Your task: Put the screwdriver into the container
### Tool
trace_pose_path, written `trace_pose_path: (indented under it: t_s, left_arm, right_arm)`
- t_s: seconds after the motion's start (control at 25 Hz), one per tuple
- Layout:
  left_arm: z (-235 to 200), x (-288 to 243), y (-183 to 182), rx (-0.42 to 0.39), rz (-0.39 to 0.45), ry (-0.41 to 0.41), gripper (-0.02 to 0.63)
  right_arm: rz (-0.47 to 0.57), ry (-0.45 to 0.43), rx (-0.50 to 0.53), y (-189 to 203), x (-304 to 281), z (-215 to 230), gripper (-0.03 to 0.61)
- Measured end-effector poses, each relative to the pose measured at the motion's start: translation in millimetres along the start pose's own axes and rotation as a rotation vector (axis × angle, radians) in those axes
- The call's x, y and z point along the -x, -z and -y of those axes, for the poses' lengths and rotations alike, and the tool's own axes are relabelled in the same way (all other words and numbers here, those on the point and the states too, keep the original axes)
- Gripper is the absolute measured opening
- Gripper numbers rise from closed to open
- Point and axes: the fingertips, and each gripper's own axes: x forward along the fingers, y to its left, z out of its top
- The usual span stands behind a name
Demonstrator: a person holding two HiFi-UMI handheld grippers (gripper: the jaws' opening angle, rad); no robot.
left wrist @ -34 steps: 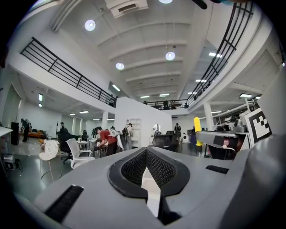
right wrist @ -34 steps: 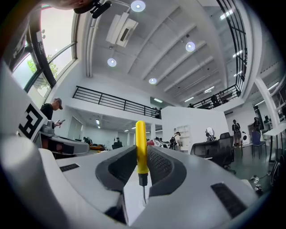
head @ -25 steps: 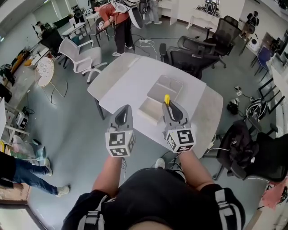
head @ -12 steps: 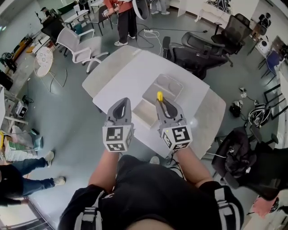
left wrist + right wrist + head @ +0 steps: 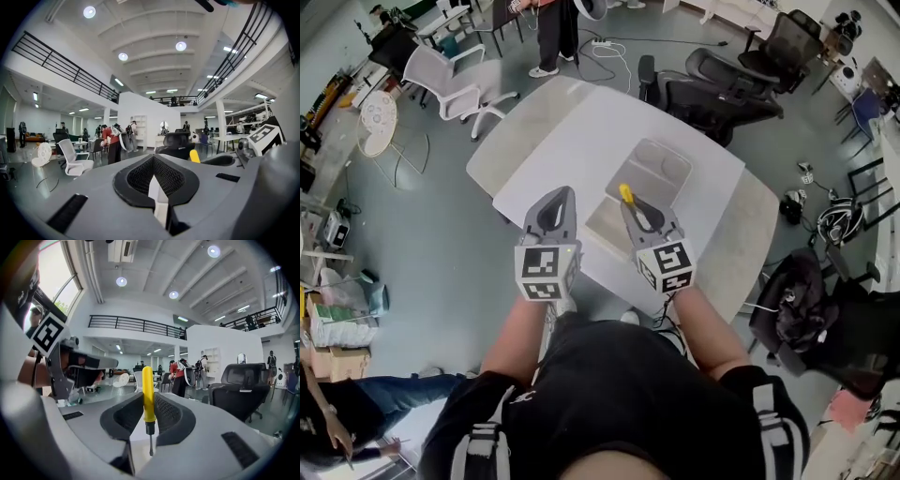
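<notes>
Over the white table (image 5: 572, 131), with what seems a shallow grey container (image 5: 654, 169) lying just ahead, the left gripper (image 5: 560, 199) hangs closed on nothing, while the right gripper (image 5: 633, 208), clamped on the upright yellow-handled screwdriver (image 5: 148, 394), should reach forward, lower over the container, then let go.

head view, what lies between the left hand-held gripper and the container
Just bare white table between the left hand-held gripper and the container, in the head view.
</notes>
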Motion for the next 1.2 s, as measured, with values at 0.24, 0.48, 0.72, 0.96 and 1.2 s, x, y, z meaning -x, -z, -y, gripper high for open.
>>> trace_pose_path:
  t_s: [0.24,0.48,0.72,0.96,1.2]
  left_arm:
    - [-31,-9,3,0.018,-0.002,0.027,0.006]
    - [-51,-10,12,0.037,-0.016,0.022,0.006]
    - [-71,-6,22,0.034,-0.033,0.007,0.006]
    - [-80,-4,26,0.032,-0.043,-0.003,0.006]
    - [-88,2,31,0.035,-0.048,-0.009,0.006]
  right_arm:
    - [-0.207,-0.039,0.034,60,-45,-13,0.067]
    - [-0.465,-0.071,0.042,144,-70,-14,0.067]
    - [-0.672,-0.077,0.032,195,-81,-13,0.067]
    - [-0.892,-0.13,0.021,244,-81,-18,0.067]
    - [-0.975,-0.142,0.104,255,-90,-19,0.067]
